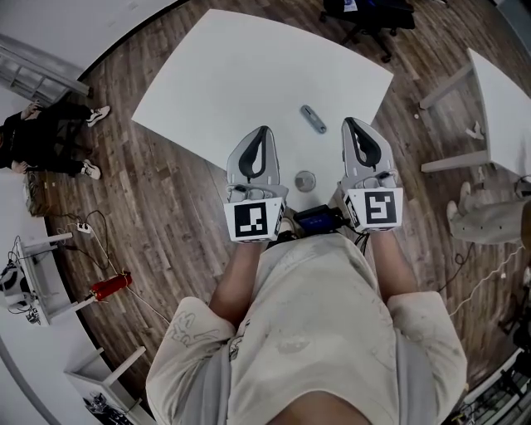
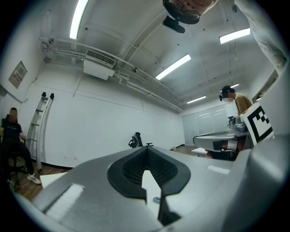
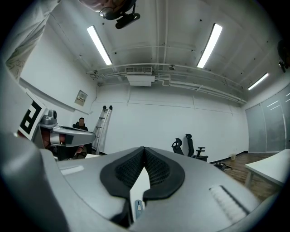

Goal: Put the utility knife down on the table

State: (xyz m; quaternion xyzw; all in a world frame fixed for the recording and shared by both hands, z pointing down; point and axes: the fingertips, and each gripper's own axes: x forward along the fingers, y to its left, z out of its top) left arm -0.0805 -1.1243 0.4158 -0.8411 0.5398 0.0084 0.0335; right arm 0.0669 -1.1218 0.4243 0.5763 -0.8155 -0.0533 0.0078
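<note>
The utility knife [image 1: 313,119], a slim grey-blue tool, lies flat on the white table [image 1: 224,75] between and just beyond the two gripper tips. In the right gripper view the knife [image 3: 137,209] shows low in the gap under the jaws. My left gripper [image 1: 264,131] hovers over the table's near edge, jaws shut with nothing between them. My right gripper [image 1: 348,123] hangs level beside it, also shut and empty. In each gripper view the dark pads [image 2: 136,165] [image 3: 156,170] meet at their tips.
A small grey disc [image 1: 305,180] rests on the table's near edge between the grippers. A second white table [image 1: 506,100] stands at the right, an office chair [image 1: 365,12] beyond. A seated person [image 1: 41,137] is at the left, a red object [image 1: 110,285] on the floor.
</note>
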